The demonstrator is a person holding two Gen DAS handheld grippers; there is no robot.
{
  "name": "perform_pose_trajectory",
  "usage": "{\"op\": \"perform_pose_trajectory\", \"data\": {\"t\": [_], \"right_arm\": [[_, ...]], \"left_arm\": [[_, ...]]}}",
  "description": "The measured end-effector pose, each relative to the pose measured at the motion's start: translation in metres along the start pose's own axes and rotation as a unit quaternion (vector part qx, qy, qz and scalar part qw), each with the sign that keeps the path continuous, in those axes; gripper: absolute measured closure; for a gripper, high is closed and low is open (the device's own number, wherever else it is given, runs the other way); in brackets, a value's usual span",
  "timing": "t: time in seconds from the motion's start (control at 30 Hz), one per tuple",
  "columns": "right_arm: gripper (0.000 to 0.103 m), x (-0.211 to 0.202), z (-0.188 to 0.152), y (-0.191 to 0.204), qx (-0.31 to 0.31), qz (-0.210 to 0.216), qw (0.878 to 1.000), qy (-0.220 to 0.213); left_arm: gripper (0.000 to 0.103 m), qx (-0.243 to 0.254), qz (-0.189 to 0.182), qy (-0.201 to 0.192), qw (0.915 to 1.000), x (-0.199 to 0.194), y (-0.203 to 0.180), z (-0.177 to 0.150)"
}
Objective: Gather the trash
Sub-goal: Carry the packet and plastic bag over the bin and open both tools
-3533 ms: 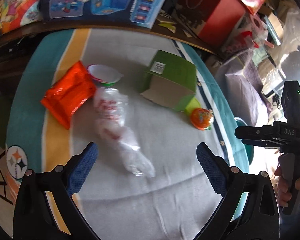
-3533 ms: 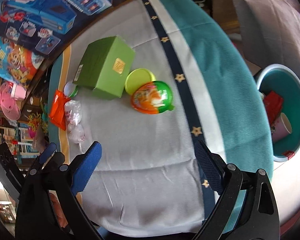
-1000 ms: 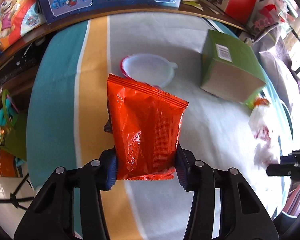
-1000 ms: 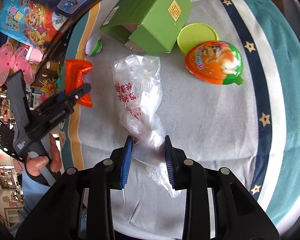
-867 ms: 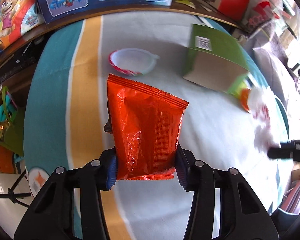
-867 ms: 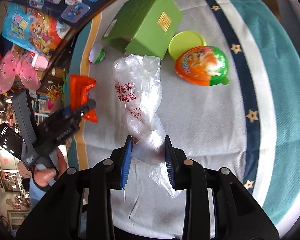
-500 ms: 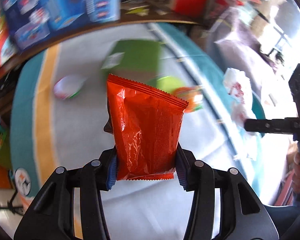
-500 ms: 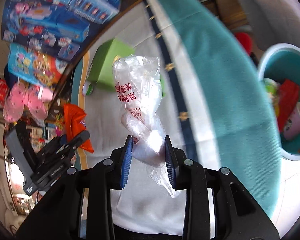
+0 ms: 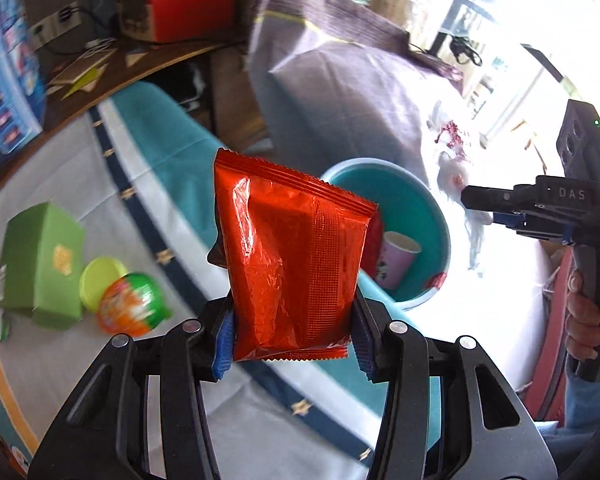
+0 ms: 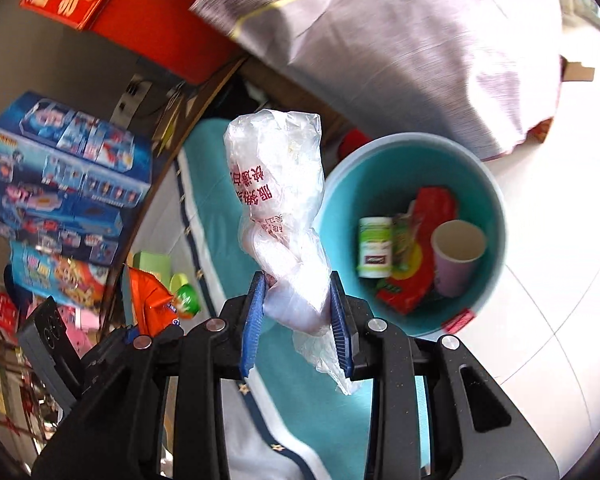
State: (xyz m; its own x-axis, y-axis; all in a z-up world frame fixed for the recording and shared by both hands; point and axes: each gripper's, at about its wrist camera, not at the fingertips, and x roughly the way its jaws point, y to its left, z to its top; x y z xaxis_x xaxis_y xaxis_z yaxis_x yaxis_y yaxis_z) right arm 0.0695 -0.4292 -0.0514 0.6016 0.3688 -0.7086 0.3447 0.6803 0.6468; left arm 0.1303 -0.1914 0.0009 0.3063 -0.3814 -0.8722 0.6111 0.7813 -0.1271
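My left gripper [image 9: 292, 340]: clamped on orange snack packet [image 9: 292, 256]
My right gripper [image 10: 296, 320]: clenched on twisted plastic bag [image 10: 280, 200]; teal bin [image 10: 496, 200] beyond

Two downward wrist views, teal bin [image 9: 440, 216] [image 10: 496, 200] shared.

one orange packet [image 9: 296, 256], one plastic bag [image 10: 284, 216], one bin [image 10: 494, 200]

Strong daylight from the windows beyond the teal bin [image 9: 436, 216]; the floor to its right is blown out white in the left wrist view. Glare streaks on the orange packet [image 9: 292, 256]. Motion blur smears the green box [image 9: 40, 264] and the grey cover behind the bin. Fisheye bending and dark corners in both views.
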Motion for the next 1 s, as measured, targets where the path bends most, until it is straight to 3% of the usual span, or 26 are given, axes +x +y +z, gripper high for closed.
{"op": "perform_pose_trajectory", "data": {"t": [0.2, 0.63, 0.77, 0.9, 1.0], "right_arm": [[0.073, -0.003, 0.009, -0.032, 0.026, -0.008, 1.000, -0.003], [0.073, -0.003, 0.018, -0.059, 0.049, -0.023, 0.999, 0.001], [0.072, -0.004, 0.022, -0.062, 0.053, -0.027, 0.998, -0.001], [0.072, -0.002, 0.024, -0.061, 0.054, -0.030, 0.998, 0.001], [0.072, 0.001, 0.025, -0.059, 0.053, -0.031, 0.998, 0.005]], "left_arm": [[0.054, 0.030, -0.021, 0.020, 0.9992, 0.033, -0.038, 0.023], [0.053, 0.062, -0.057, 0.070, 0.9940, 0.093, -0.088, 0.034], [0.037, 0.066, -0.049, 0.072, 0.9940, 0.101, -0.094, 0.037], [0.016, 0.063, -0.043, 0.069, 0.9947, 0.100, -0.094, 0.039], [0.010, 0.058, -0.038, 0.064, 0.9956, 0.096, -0.090, 0.040]]}}
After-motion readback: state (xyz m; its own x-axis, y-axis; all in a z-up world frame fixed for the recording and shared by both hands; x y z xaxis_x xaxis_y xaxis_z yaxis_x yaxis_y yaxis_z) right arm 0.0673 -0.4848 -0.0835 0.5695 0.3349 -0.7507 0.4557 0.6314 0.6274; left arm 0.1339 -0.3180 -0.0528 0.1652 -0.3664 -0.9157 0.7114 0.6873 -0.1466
